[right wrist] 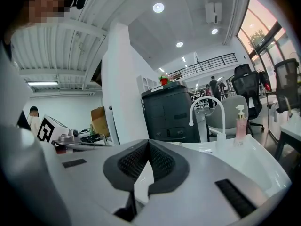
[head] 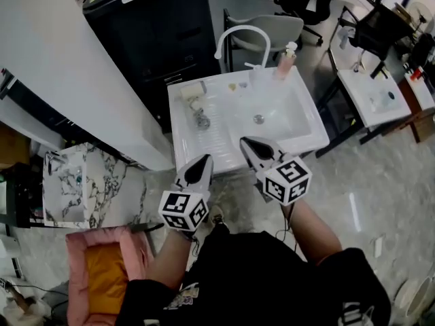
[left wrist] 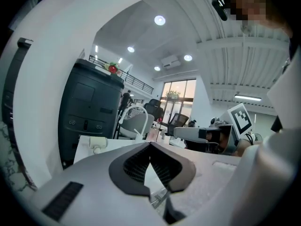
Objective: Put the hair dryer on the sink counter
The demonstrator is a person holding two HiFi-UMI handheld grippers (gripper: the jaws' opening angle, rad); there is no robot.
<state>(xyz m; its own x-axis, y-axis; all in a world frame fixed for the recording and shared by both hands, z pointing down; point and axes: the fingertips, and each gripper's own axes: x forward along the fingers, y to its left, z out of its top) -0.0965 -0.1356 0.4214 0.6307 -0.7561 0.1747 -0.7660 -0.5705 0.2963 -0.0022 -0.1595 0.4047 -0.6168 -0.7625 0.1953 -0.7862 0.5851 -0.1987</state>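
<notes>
The small cream hair dryer [head: 194, 92] lies on the counter [head: 181, 140], apart from the left gripper [head: 206, 160] and right gripper [head: 246, 142]. Both pairs of jaws are closed and empty.

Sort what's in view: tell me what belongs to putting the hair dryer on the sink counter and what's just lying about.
For the job:
hair dryer, apparently already lying on the sink counter, left of the basin
left tool and right tool, both shut and empty

Just lying about:
faucet
soap bottle
black cabinet
pink cushion
</notes>
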